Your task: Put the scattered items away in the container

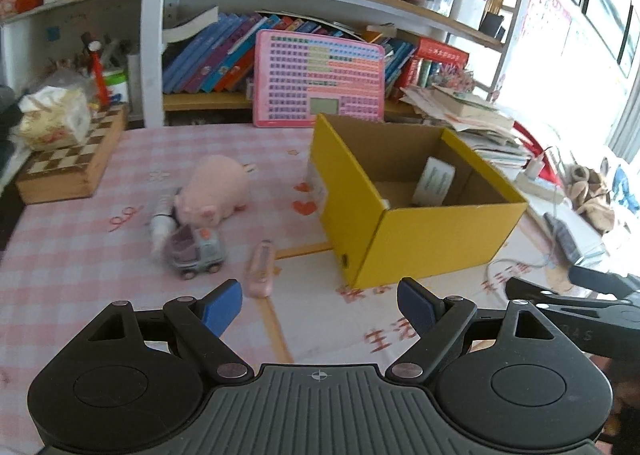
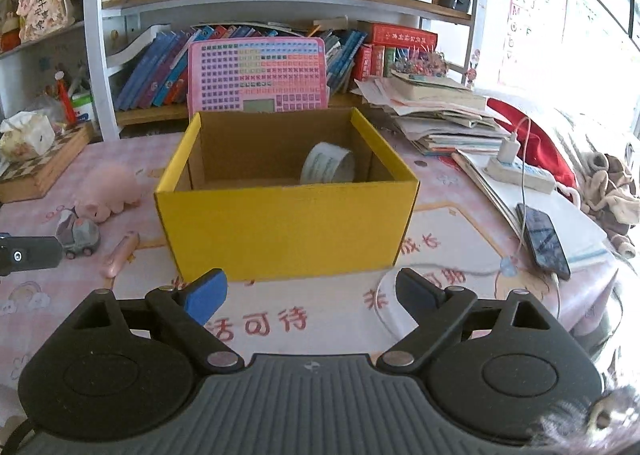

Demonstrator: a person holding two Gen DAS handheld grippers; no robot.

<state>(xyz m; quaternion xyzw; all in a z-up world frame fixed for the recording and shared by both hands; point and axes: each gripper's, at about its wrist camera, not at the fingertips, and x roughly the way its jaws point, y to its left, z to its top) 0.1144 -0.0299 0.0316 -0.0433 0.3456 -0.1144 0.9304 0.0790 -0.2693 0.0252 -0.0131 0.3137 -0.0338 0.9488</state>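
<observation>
A yellow cardboard box (image 1: 432,239) (image 2: 288,227) stands open on the pink checked table, with a roll of tape (image 1: 434,181) (image 2: 328,165) inside. Left of it lie a pink plush pig (image 1: 216,191) (image 2: 112,195), a grey toy truck (image 1: 196,249) (image 2: 78,235), a white tube (image 1: 162,221) and a pink pen-shaped item (image 1: 260,269) (image 2: 120,253). My left gripper (image 1: 320,305) is open and empty, just short of the pink item. My right gripper (image 2: 310,291) is open and empty in front of the box.
A chessboard box (image 1: 68,167) with a tissue pack sits at far left. A pink keyboard toy (image 1: 318,81) leans on the bookshelf behind. At right lie stacked papers (image 2: 440,119), a power strip (image 2: 520,171), a phone (image 2: 542,241) and a white cable (image 2: 440,269).
</observation>
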